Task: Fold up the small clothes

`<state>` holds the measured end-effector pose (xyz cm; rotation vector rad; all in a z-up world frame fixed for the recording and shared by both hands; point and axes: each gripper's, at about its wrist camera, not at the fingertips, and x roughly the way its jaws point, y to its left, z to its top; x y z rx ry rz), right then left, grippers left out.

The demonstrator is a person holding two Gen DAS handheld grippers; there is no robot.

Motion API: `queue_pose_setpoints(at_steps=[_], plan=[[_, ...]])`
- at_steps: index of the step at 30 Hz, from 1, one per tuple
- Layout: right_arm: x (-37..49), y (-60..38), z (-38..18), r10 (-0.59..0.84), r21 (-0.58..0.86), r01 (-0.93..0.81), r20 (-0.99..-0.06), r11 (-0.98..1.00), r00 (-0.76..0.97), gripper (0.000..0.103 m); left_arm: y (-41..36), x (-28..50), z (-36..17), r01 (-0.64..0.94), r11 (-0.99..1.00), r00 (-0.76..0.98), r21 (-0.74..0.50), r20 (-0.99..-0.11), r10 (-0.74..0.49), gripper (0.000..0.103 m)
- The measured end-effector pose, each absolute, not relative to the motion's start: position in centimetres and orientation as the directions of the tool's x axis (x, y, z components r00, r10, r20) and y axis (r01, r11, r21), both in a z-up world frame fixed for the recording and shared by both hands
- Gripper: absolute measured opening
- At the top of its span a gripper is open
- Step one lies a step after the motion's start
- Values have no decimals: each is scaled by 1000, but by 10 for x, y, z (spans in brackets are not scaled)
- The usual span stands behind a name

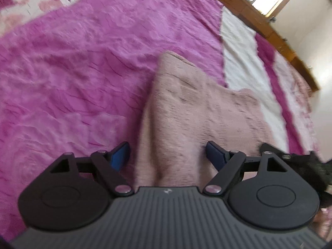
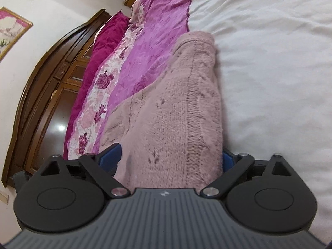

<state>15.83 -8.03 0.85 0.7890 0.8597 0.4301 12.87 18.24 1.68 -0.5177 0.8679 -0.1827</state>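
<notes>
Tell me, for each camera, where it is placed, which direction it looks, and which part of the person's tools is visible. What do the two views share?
Left wrist: sits on the left gripper, looks forward and down over the sweater on the purple bedspread; its blue fingers flank the knit.
Right wrist: sits on the right gripper, looks along the sweater toward the headboard and white sheet; its fingers show.
Shared: sweater, bedspread, sheet.

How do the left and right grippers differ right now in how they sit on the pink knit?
The left gripper has a visible gap between the pink knit and its jaws; the right gripper has knit filling the space between its jaws. The left sits over purple bedspread, the right beside the white sheet. Both jaws are wide apart.
</notes>
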Motion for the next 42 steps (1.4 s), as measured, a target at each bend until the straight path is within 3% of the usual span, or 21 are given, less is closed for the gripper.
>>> queue_pose_setpoints(at_steps=[1, 2, 4, 8, 12, 24, 29, 36, 42], plan=[[160, -78, 10, 617, 753, -25, -518, 657, 592, 76, 184, 130, 13, -46, 832, 622, -553, -668, -409, 55], [162, -77, 12, 604, 743, -16, -532, 669, 593, 63, 185, 131, 9, -64, 810, 617, -583, -661, -427, 48], [163, -79, 18, 603, 747, -11, -528, 665, 598, 56, 186, 130, 10, -60, 799, 625, -598, -647, -437, 38], [157, -81, 42, 609, 759, -29, -497, 650, 618, 51, 187, 126, 15, -63, 758, 624, -650, -618, -478, 33], [145, -91, 67, 623, 788, -39, -453, 614, 637, 50, 179, 118, 29, -41, 722, 615, -691, -587, -526, 32], [54, -175, 117, 563, 774, -16, -445, 632, 696, 50, 102, 78, 56, 93, 689, 528, -719, -551, -646, 32], [13, -212, 101, 528, 760, 39, -487, 649, 696, 51, 66, 59, 46, 142, 724, 470, -675, -598, -650, 31], [-17, -232, 37, 466, 715, 158, -589, 681, 660, 56, 36, 46, 20, 194, 833, 464, -519, -699, -544, 34], [-31, -235, 26, 446, 718, 152, -568, 679, 691, 66, 43, 36, 25, 211, 851, 484, -482, -704, -519, 40]])
